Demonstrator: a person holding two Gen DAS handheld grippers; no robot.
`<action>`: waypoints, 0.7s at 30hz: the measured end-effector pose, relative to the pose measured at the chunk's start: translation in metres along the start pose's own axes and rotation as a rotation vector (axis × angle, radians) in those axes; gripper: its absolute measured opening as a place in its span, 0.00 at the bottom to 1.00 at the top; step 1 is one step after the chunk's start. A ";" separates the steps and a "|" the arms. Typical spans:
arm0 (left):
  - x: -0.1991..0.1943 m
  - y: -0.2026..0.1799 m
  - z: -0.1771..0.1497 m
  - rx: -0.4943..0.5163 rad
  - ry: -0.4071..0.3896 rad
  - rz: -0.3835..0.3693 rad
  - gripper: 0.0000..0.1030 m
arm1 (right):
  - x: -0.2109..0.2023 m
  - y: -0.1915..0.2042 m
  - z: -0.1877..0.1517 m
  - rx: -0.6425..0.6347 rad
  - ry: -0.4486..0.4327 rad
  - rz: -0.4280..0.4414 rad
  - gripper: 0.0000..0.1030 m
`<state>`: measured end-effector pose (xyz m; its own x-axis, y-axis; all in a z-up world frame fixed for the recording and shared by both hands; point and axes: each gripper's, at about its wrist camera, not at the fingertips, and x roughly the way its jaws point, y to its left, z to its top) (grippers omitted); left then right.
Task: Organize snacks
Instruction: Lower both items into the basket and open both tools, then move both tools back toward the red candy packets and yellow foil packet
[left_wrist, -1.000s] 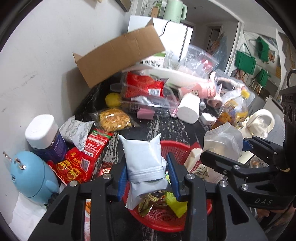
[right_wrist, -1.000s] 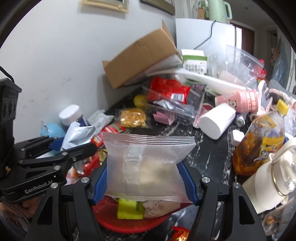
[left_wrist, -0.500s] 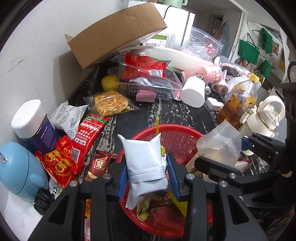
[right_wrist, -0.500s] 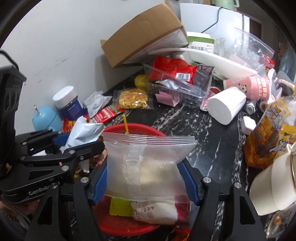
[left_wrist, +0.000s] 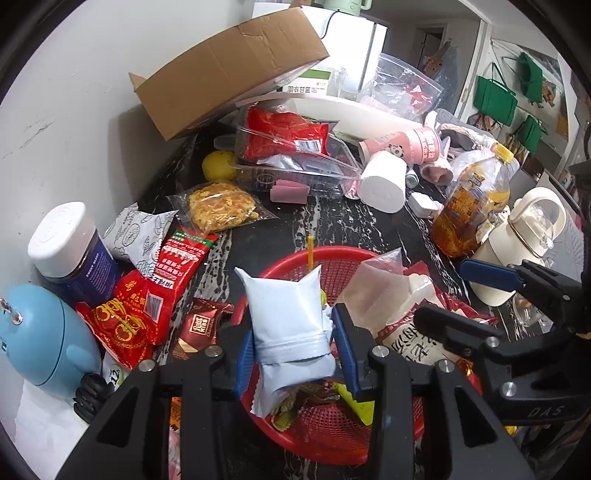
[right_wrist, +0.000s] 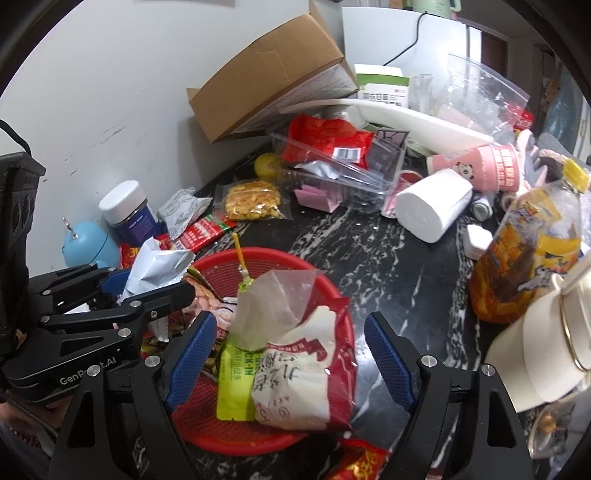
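My left gripper is shut on a white snack pouch and holds it over the near left part of the red basket. My right gripper is open and empty above the basket. The clear zip bag lies in the basket on a red-and-white snack pack and a yellow-green packet. The left gripper with its pouch also shows at the left of the right wrist view. The open right gripper shows at the right of the left wrist view.
Loose snacks lie left of the basket: red packets, a yellow cracker bag, a dark jar. A cardboard box, a clear tray, a tissue roll, a tea bottle and a cream kettle crowd the counter.
My right gripper opened and let the clear zip bag drop into the red basket. Both grippers moved lower toward the basket. The left gripper still holds the white pouch.
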<state>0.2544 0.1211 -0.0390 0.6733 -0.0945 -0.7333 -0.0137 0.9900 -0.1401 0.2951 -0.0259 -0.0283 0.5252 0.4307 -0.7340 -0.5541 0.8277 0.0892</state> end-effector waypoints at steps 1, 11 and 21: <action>0.000 -0.002 0.000 0.004 0.003 -0.001 0.37 | -0.003 -0.001 -0.001 0.004 -0.002 -0.007 0.80; -0.005 -0.025 0.003 0.077 0.009 0.007 0.42 | -0.030 -0.011 -0.008 0.028 -0.021 -0.063 0.80; 0.005 -0.029 -0.001 0.085 0.049 0.066 0.61 | -0.042 -0.017 -0.020 0.054 -0.018 -0.090 0.80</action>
<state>0.2573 0.0917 -0.0390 0.6359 -0.0314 -0.7711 0.0073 0.9994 -0.0347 0.2699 -0.0652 -0.0125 0.5829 0.3596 -0.7287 -0.4686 0.8813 0.0601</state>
